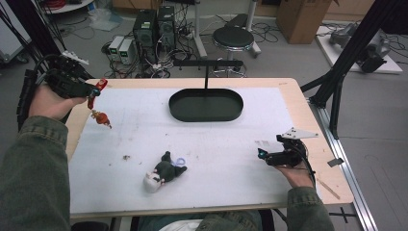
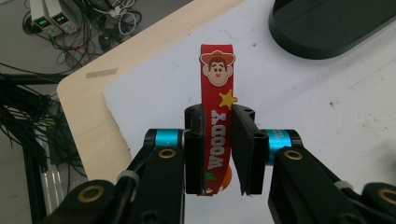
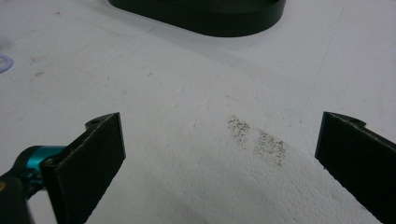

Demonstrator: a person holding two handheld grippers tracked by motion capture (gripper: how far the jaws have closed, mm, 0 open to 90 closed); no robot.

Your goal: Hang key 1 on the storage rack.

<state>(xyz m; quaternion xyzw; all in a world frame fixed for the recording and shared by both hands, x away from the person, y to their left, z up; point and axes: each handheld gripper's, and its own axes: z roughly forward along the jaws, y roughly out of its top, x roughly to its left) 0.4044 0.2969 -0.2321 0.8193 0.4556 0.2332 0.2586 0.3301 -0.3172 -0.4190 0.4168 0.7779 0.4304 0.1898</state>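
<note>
Red strap, centre frame, pinched mid-length by our left gripper; looks light, rubbery, floppy, so we'd grip its flat faces. Doll lies lower centre, tray above. Right gripper gapes wide, holding nothing.

both forearms wear olive-green sleeves with ribbed cuffs. the left gripper is black, with cyan collars, brass-ringed screws and ribbed flat pads. the right gripper is black too, topped by a grey three-cornered plate, with black cable trailing.
</note>
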